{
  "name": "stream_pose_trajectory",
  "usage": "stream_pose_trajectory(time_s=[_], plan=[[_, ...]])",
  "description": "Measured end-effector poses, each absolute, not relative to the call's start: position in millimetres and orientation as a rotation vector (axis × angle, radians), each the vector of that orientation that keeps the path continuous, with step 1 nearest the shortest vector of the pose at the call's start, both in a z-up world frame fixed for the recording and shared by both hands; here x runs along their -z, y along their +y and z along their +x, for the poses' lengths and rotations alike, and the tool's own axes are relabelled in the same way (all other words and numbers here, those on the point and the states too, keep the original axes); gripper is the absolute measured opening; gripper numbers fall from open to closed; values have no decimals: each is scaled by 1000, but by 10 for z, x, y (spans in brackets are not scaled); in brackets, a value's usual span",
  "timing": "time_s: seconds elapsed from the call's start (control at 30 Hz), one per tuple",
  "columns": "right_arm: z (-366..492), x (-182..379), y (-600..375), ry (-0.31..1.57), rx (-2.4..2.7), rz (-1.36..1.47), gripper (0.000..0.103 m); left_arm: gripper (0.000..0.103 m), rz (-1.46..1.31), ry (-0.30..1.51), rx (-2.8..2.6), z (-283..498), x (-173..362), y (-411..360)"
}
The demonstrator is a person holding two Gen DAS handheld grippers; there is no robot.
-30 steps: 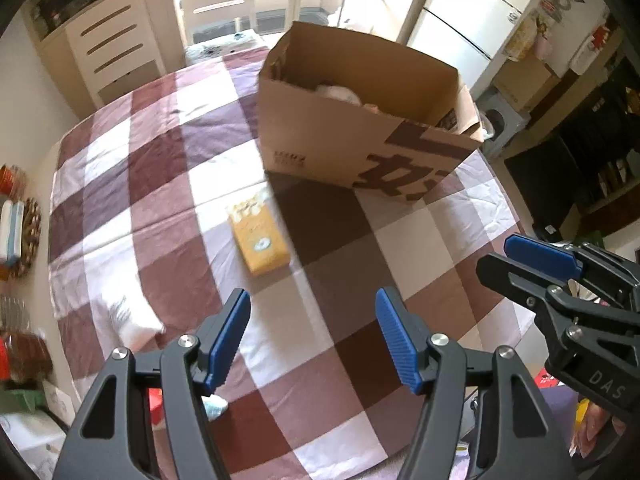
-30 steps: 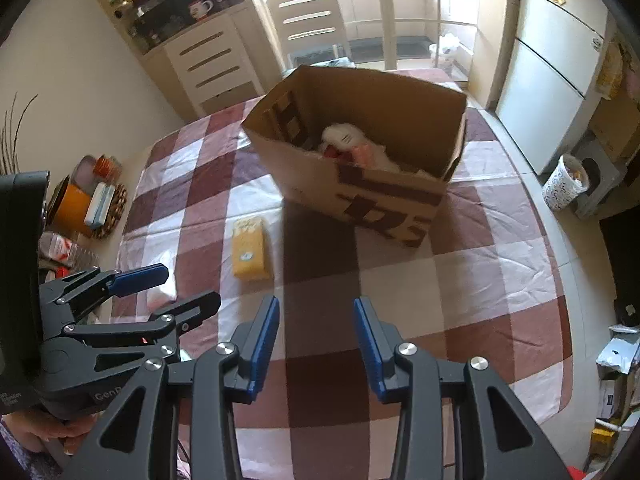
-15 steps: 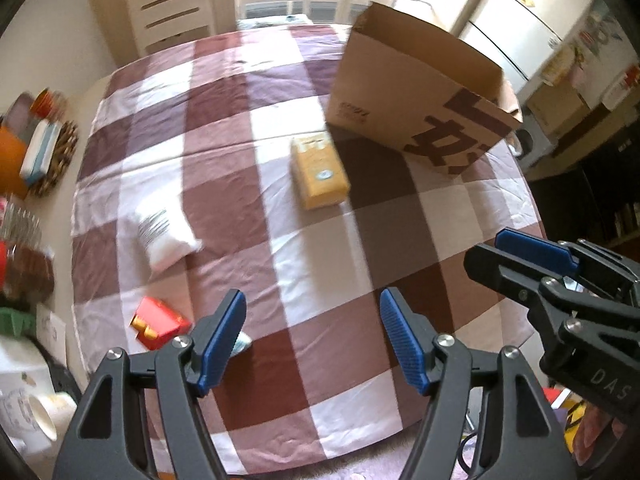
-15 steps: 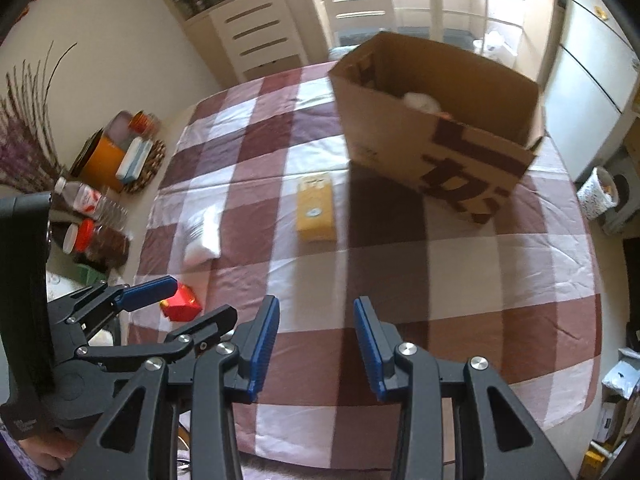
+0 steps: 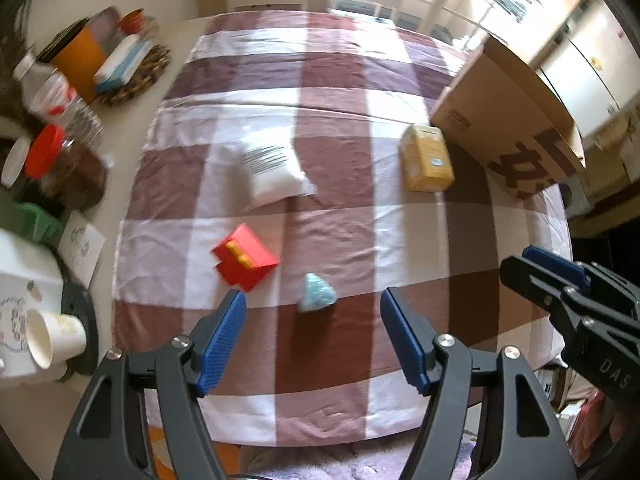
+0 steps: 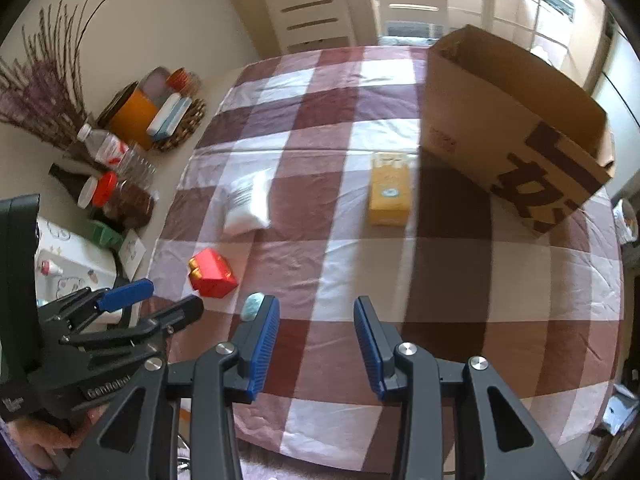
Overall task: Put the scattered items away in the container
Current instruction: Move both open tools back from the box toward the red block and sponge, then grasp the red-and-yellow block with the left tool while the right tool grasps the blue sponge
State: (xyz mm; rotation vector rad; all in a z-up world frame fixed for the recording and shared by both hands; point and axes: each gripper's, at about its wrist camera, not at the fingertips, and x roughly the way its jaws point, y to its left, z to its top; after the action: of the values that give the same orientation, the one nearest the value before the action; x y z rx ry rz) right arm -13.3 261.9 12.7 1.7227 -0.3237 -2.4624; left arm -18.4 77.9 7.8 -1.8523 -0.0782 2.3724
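Left tongs [image 5: 312,336]: you hold them apart with nothing between the blue pads; the jaws have just been opening wider. They hang above the near part of the surface.
Right tongs [image 6: 316,344]: your jaws stand at a narrower gap, also empty, over a dark brown square of the cloth.
Surface [image 5: 332,64]: covered by a brown-and-white checked cloth, creased in places.
Blue-green lump [image 5: 317,298]: a small crumpled item, lying just ahead of your left tongs, between the lines of the two pads and nearer the left pad. In the right wrist view it sits just beyond the tip of the right tongs' left pad, partly hidden by it.
Red box [image 5: 245,258]: with a yellow part on top, just ahead and to the left of your left tongs, near the blue-green lump but apart from it.
White packet [image 5: 272,168]: with dark print, further out on the cloth, beyond the red box.
Yellow carton [image 5: 426,158]: lying flat, far right of the white packet, just beside the cardboard box.
Cardboard box [image 6: 516,120]: open-topped, at the far right of the surface, well apart from both tongs.
Edge clutter: bottles, a red-lidded jar [image 6: 128,196] and a paper cup [image 5: 54,336] off the cloth on the left.
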Motion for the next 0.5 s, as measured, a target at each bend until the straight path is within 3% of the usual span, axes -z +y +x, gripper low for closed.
stream_pose_trajectory(time_s=[0.5], plan=[[-196, -12, 2078, -249, 2348, 1714, 40, 71, -1920, -195, -2458, -38, -48, 183]])
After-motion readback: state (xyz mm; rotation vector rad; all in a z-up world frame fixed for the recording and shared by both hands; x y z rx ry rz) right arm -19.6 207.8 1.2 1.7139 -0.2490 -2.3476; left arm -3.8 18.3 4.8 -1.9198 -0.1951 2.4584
